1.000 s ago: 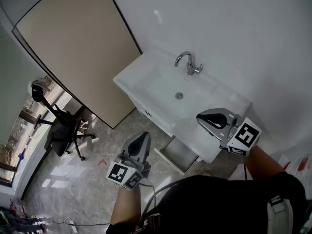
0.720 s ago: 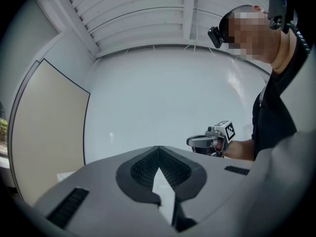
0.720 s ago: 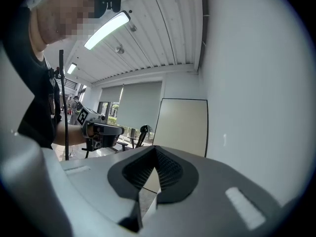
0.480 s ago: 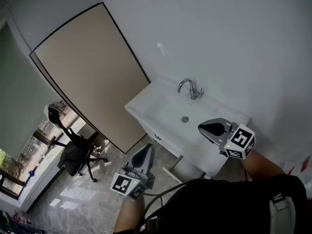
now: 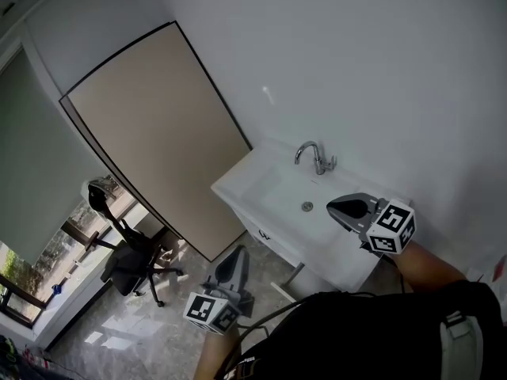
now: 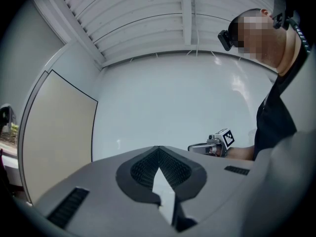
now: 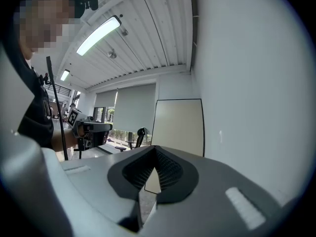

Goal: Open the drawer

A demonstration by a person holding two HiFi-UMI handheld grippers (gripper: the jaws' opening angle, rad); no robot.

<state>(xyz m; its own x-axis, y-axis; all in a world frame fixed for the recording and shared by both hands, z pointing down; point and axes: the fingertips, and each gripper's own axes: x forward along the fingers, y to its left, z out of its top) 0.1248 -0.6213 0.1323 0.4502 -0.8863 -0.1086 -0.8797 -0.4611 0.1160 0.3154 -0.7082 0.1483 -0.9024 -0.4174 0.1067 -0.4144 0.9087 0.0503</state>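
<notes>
We see the white drawer (image 5: 283, 284) under the white sink bench (image 5: 244, 185) pulled out; opening looks done, the left claw (image 5: 235, 258) and right claw (image 5: 341, 207) closed, empty, off it.

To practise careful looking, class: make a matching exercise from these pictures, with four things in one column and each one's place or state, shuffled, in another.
1 faucet
2 office chair
3 beige panel
4 right gripper

A on the floor near the window
B jaws together, nothing between them
C at the back of the white sink
D against the wall, left of the sink

Pairs: 1-C, 2-A, 3-D, 4-B
</notes>
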